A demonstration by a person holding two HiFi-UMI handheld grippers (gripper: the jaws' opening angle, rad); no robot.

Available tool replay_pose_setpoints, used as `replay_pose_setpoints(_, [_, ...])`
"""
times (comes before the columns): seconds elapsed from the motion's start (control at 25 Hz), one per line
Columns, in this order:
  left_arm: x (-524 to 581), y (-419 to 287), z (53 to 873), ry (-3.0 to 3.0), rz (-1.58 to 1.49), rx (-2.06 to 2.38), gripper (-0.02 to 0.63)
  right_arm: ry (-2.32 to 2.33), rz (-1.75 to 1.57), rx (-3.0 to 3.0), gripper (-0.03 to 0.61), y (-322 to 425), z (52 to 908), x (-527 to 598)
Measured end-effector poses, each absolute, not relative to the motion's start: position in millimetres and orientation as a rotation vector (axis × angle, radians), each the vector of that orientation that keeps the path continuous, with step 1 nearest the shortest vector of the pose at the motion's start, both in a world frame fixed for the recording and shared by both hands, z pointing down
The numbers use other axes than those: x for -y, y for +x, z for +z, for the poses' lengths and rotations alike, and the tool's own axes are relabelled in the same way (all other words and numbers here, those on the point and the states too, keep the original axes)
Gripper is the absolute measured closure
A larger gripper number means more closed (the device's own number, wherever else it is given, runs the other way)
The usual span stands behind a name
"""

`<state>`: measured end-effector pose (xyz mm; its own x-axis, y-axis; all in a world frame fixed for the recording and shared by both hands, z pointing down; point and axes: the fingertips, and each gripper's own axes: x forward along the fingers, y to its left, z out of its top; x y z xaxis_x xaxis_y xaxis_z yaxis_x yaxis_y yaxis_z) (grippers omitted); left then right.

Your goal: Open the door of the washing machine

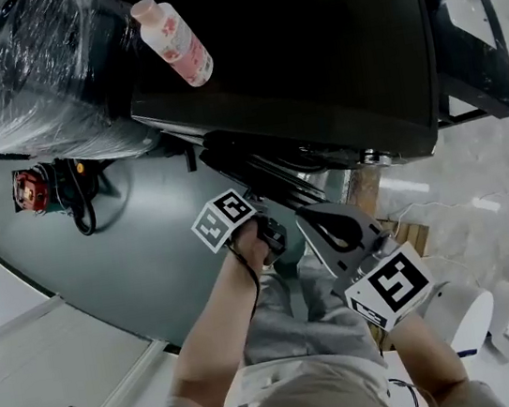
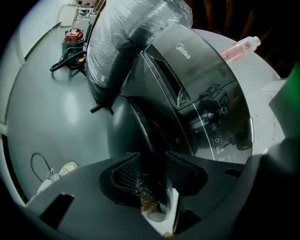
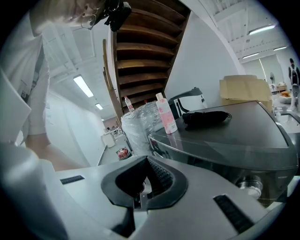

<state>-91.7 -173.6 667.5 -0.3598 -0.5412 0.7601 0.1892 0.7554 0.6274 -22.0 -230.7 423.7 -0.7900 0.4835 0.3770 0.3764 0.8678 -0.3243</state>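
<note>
Black washing machine door [image 2: 138, 123]: left gripper [image 2: 151, 165] tilts down at its edge, jaws parted astride it; right gripper [image 3: 146, 179], clenched empty, hangs beside the door.

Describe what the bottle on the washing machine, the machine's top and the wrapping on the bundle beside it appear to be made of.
Bottle: probably plastic, with a translucent pink-tinted body and a pale cap. Washing machine top: dark, smooth, semi-gloss panel with soft reflections; painted metal or plastic, unclear. Wrapping: clear stretch film, wrinkled, with shiny highlights over something dark.
</note>
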Motion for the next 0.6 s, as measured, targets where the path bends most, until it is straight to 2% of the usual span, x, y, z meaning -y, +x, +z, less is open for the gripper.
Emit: replay_pose_setpoints(0.6, [73.8,-60.1,663.2,0.485,-0.512,1.838,0.469,-0.833,0.265,2.446,0.557,0.8,433.5,139.9])
